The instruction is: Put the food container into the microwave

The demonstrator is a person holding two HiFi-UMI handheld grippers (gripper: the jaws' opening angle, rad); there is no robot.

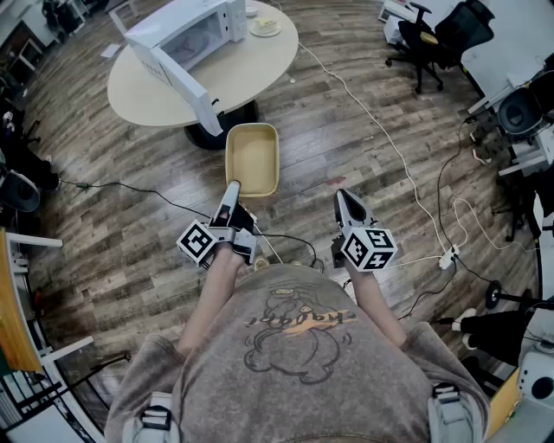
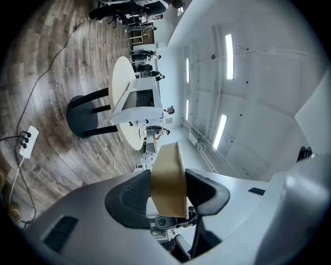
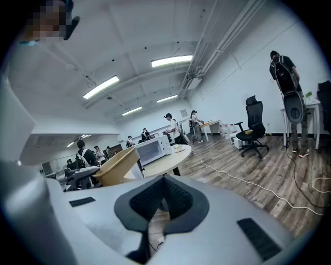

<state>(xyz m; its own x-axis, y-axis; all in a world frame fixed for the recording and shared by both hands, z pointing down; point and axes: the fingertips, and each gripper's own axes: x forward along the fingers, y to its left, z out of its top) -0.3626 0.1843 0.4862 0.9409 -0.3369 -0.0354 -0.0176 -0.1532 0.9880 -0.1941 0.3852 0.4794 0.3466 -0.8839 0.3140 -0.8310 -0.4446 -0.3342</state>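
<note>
A tan rectangular food container (image 1: 252,160) hangs in the air over the wooden floor, in front of the person. My left gripper (image 1: 232,192) is shut on its near rim; in the left gripper view the container wall (image 2: 168,181) is pinched between the two dark pads. A white microwave (image 1: 186,39) stands on the round beige table (image 1: 251,69) further ahead, its door swung open toward me. It also shows in the left gripper view, microwave (image 2: 138,101). My right gripper (image 1: 346,203) is to the right of the container, shut on nothing. In its own view, right gripper (image 3: 163,199), the container (image 3: 116,165) is at left.
A small plate (image 1: 265,26) sits on the table beside the microwave. White cables (image 1: 389,147) run across the floor to a power strip (image 1: 448,257) at right. A black office chair (image 1: 433,39) and desks stand at the far right. People stand in the background.
</note>
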